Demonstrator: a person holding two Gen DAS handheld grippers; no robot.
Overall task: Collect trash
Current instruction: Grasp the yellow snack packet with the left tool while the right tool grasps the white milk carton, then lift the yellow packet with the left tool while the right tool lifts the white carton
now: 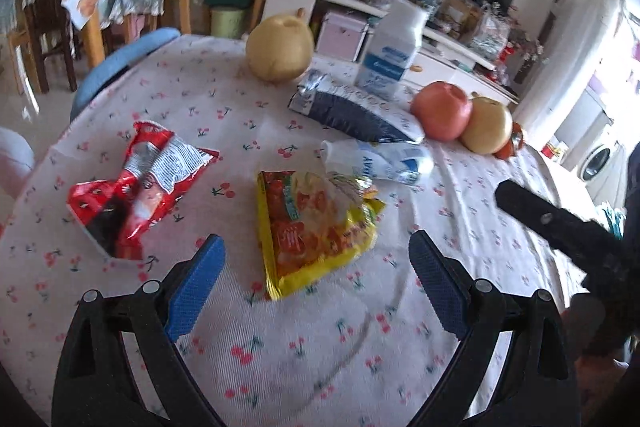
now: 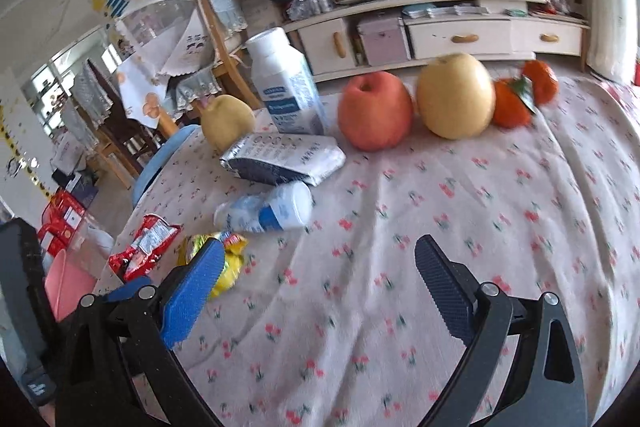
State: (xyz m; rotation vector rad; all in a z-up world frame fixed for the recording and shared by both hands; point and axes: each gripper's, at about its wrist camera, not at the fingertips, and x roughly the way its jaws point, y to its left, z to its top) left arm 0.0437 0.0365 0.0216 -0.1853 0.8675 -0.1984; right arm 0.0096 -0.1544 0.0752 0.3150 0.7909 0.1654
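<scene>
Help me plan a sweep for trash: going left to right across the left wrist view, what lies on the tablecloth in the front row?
Red wrapper → yellow snack packet → crushed white bottle, which sits a little farther back. Both sets of jaws are open and empty.

In the right wrist view we see the yellow snack wrapper (image 2: 230,267) only in part, one blue finger pad (image 2: 192,297) covering its near side. The red wrapper (image 2: 144,247) lies at the counter's left edge, its print too small to read. The two tangerines (image 2: 510,105) at the far edge are smeared by blur. In the left wrist view they peek out (image 1: 510,147) behind the pear (image 1: 486,125).
</scene>
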